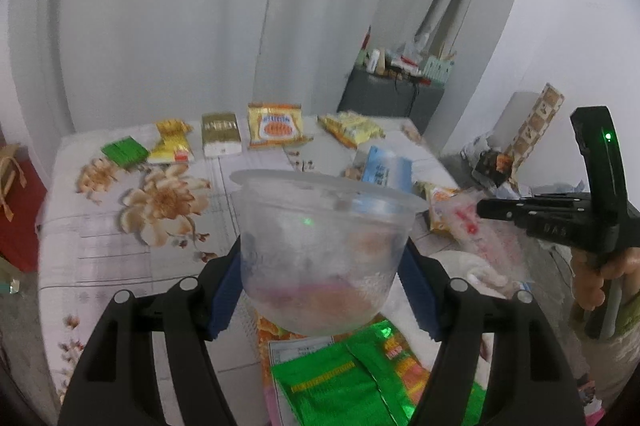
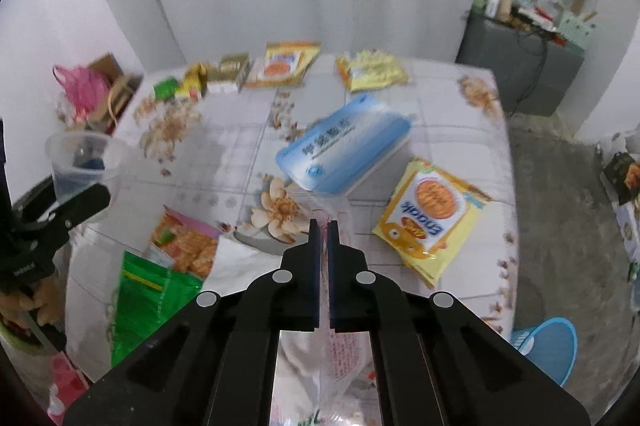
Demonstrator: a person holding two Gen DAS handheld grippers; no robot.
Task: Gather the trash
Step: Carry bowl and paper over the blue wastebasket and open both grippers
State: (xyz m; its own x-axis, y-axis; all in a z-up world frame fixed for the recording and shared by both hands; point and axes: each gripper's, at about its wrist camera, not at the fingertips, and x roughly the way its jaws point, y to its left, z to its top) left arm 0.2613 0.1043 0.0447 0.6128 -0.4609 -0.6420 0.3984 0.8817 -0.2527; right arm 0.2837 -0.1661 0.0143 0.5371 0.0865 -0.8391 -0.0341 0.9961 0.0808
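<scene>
My left gripper (image 1: 320, 266) is shut on a clear plastic cup (image 1: 320, 250) and holds it upright above the table; the cup also shows in the right wrist view (image 2: 82, 162). My right gripper (image 2: 324, 230) is shut on a clear plastic wrapper with red print (image 2: 340, 362) that hangs down between its fingers; in the left wrist view the gripper (image 1: 484, 208) holds the wrapper (image 1: 468, 222) at the right. A green foil wrapper (image 1: 348, 382) lies under the cup.
On the flowered tablecloth (image 2: 224, 162) lie a blue tissue pack (image 2: 344, 150), a yellow snack bag (image 2: 432, 218), an orange cracker packet (image 2: 184, 246) and several packets along the far edge (image 1: 272, 126). A blue basket (image 2: 548, 346) stands on the floor at the right.
</scene>
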